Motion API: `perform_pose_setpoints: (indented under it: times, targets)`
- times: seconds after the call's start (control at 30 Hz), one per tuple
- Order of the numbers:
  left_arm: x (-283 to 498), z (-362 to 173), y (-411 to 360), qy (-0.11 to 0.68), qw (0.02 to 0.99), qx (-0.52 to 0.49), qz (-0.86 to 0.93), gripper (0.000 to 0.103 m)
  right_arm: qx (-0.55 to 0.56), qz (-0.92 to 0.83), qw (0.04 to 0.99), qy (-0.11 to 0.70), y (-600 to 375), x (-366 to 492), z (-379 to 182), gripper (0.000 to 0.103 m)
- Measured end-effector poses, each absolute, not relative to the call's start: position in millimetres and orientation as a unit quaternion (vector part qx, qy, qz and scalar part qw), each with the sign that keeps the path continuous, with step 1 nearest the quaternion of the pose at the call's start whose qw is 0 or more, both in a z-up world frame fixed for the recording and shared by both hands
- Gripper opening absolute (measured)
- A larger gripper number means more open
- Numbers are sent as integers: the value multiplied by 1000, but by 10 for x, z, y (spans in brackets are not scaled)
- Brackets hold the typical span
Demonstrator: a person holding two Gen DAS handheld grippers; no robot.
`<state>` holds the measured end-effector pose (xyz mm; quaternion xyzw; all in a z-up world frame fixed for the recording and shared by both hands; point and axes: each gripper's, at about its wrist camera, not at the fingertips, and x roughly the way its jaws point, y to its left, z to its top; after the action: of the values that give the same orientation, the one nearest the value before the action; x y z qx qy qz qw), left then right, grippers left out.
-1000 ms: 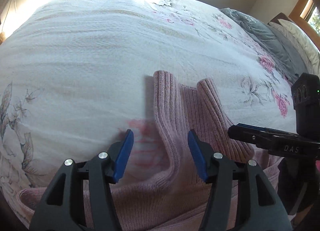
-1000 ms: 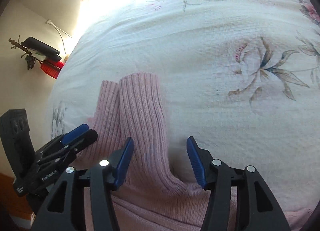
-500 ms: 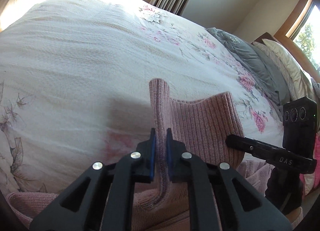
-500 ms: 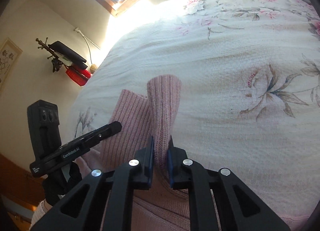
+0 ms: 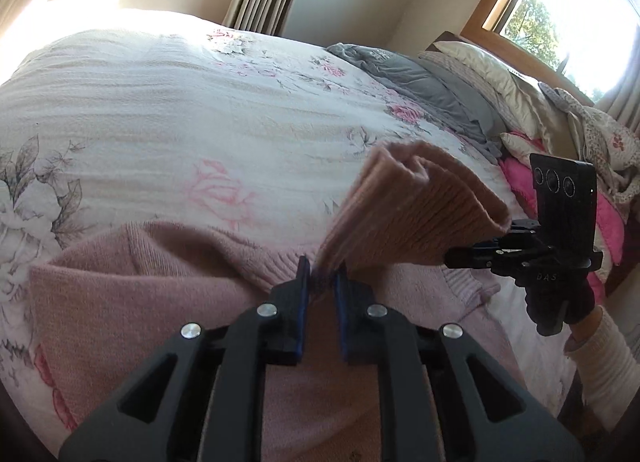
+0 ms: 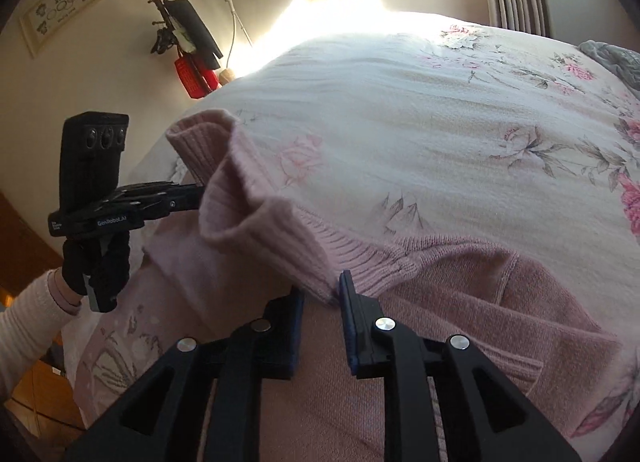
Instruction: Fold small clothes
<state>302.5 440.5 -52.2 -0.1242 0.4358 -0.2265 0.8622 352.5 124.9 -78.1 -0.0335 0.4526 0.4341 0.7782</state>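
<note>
Here, left claw [image 5: 321,278] clamped nearly closed on the ribbed hem of a pink sweater [image 5: 168,294], hem raised off the bed [image 5: 160,110] in a loose fold; right claw [image 6: 322,294] likewise pinched on the same hem, slightly wider apart, knit bunched between the blue pads [image 6: 347,312]. Beyond, rest of sweater spread flat on the floral bedspread, grey blanket [image 5: 420,82] and pillows [image 5: 492,74] near the headboard, coat rack [image 6: 168,22] by the wall.
</note>
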Motion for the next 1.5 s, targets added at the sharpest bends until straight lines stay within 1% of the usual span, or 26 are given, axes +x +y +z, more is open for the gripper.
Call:
perform_pose_setpoints:
  times: [0.03, 0.17, 0.2, 0.23, 0.27, 0.3, 0.33, 0.37, 0.57, 0.6, 0.63, 0.67, 0.7, 0.73, 0.83, 1.0, 1.03, 1.07, 1.13, 1.17, 1.23, 1.3, 1.37, 1.4, 1.43, 1.5]
  targets:
    - [2940, -570, 4397, 444, 859, -114, -229, 13, -36, 440, 771, 459, 1205, 3451, -823, 25]
    - [2726, -728, 4476, 469, 845, -101, -239, 15, -19, 451, 753, 479, 986, 3277, -918, 29]
    - [2712, -739, 4527, 471, 842, -111, -238, 15, -1, 451, 750, 484, 928, 3293, -920, 33]
    - [2707, -740, 4602, 471, 840, -127, -236, 16, 22, 453, 745, 488, 871, 3314, -914, 43]
    - [2717, -736, 4668, 470, 838, -147, -236, 18, 46, 457, 742, 488, 826, 3338, -890, 44]
    - [2756, -729, 4706, 469, 838, -159, -229, 22, 67, 456, 742, 487, 799, 3386, -872, 46]
    - [2810, -727, 4736, 473, 839, -162, -215, 28, 82, 446, 742, 494, 804, 3467, -875, 46]
    - [2887, -746, 4739, 481, 836, -167, -204, 29, 94, 433, 743, 502, 816, 3542, -903, 47]
    - [3325, -935, 4625, 510, 815, -211, -173, 27, 130, 366, 732, 559, 1053, 3960, -1283, 47]
    - [3393, -955, 4596, 511, 814, -218, -172, 22, 138, 360, 728, 567, 1089, 4018, -1354, 45]
    - [3458, -973, 4565, 514, 812, -220, -167, 14, 150, 364, 721, 570, 1117, 4065, -1406, 33]
    - [3513, -983, 4539, 516, 813, -219, -159, 10, 157, 366, 719, 570, 1140, 4102, -1431, 25]
    - [3556, -979, 4518, 514, 815, -218, -154, 8, 161, 364, 721, 568, 1153, 4135, -1438, 13]
    - [3595, -954, 4503, 509, 819, -216, -151, 7, 169, 365, 723, 562, 1152, 4161, -1428, 11]
    - [3657, -832, 4515, 482, 841, -204, -138, 7, 179, 366, 737, 539, 1123, 4206, -1355, 10]
    - [3666, -997, 4513, 513, 831, -172, -126, 9, 150, 343, 738, 561, 1172, 4226, -1532, 11]
    - [3619, -978, 4533, 510, 834, -171, -125, 12, 156, 347, 737, 559, 1150, 4201, -1512, 15]
    - [3562, -948, 4569, 506, 834, -179, -126, 14, 160, 348, 737, 556, 1128, 4156, -1478, 17]
    - [3410, -872, 4622, 502, 832, -196, -131, 17, 154, 349, 741, 552, 1075, 4020, -1400, 33]
    - [3322, -842, 4622, 504, 830, -199, -135, 19, 147, 353, 743, 549, 1061, 3927, -1360, 33]
    - [3138, -831, 4567, 515, 822, -196, -146, 35, 144, 366, 736, 551, 1040, 3733, -1328, 35]
    - [2993, -856, 4467, 527, 819, -177, -143, 35, 141, 370, 724, 565, 1066, 3585, -1351, 36]
    - [2892, -894, 4411, 531, 818, -172, -140, 31, 129, 364, 713, 586, 1124, 3476, -1443, 35]
    - [2865, -898, 4391, 533, 818, -169, -138, 23, 124, 358, 712, 591, 1133, 3446, -1474, 25]
    - [2858, -909, 4381, 536, 816, -166, -137, 6, 123, 359, 713, 590, 1132, 3428, -1475, 14]
    - [2848, -932, 4411, 542, 811, -179, -133, 6, 146, 362, 711, 585, 1060, 3415, -1426, 11]
